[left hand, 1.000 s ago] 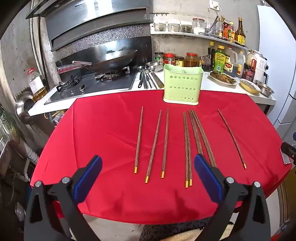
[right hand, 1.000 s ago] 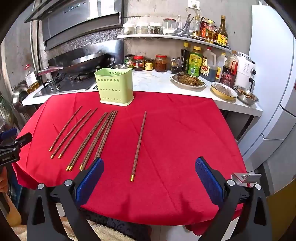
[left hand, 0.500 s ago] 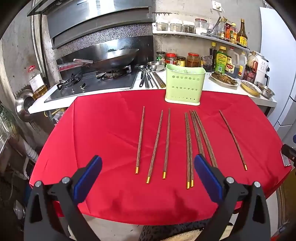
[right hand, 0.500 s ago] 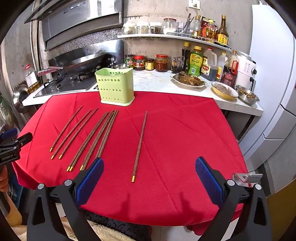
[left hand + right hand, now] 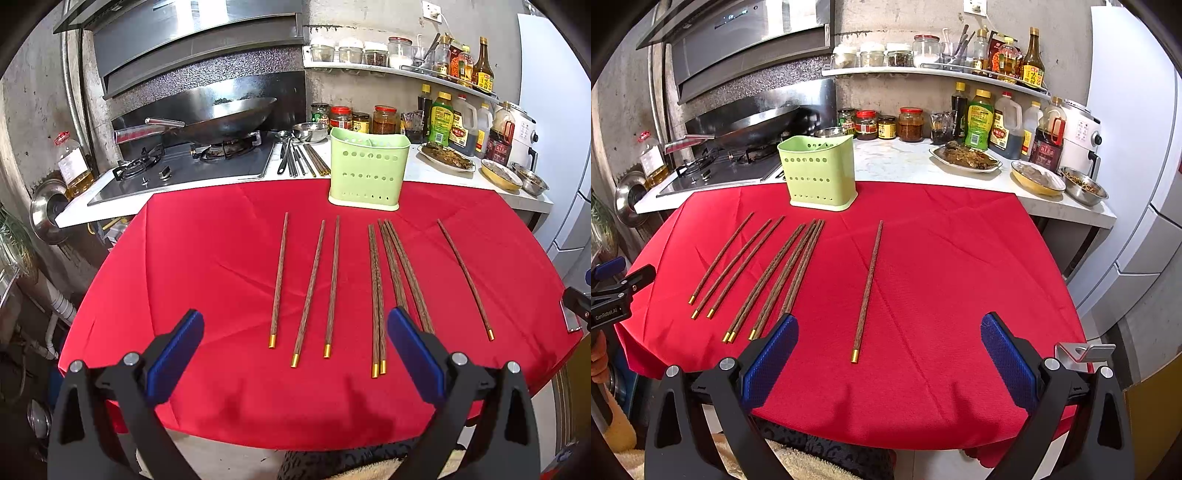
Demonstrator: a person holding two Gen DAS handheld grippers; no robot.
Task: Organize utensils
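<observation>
Several brown wooden chopsticks with gold tips lie side by side on the red tablecloth [image 5: 207, 258]. A light green perforated utensil holder [image 5: 365, 171] stands upright at the table's far edge; it also shows in the right wrist view [image 5: 820, 173]. One chopstick [image 5: 868, 288] lies alone, to the right of the group [image 5: 775, 273]. My left gripper [image 5: 295, 350] is open and empty above the near edge, with the chopsticks' gold tips between its fingers. My right gripper [image 5: 889, 354] is open and empty, just behind the lone chopstick's tip.
Behind the table runs a counter with a gas stove and wok [image 5: 221, 118], loose metal utensils [image 5: 299, 158], jars, sauce bottles [image 5: 979, 118] and food dishes [image 5: 964, 158]. A fridge [image 5: 1137, 147] stands at the right. The left gripper shows at the right wrist view's left edge [image 5: 613, 291].
Both views have shifted slightly: the scene sits a little lower in the left wrist view, so the grippers have eased a bit toward the table. Chopsticks and holder have not moved.
</observation>
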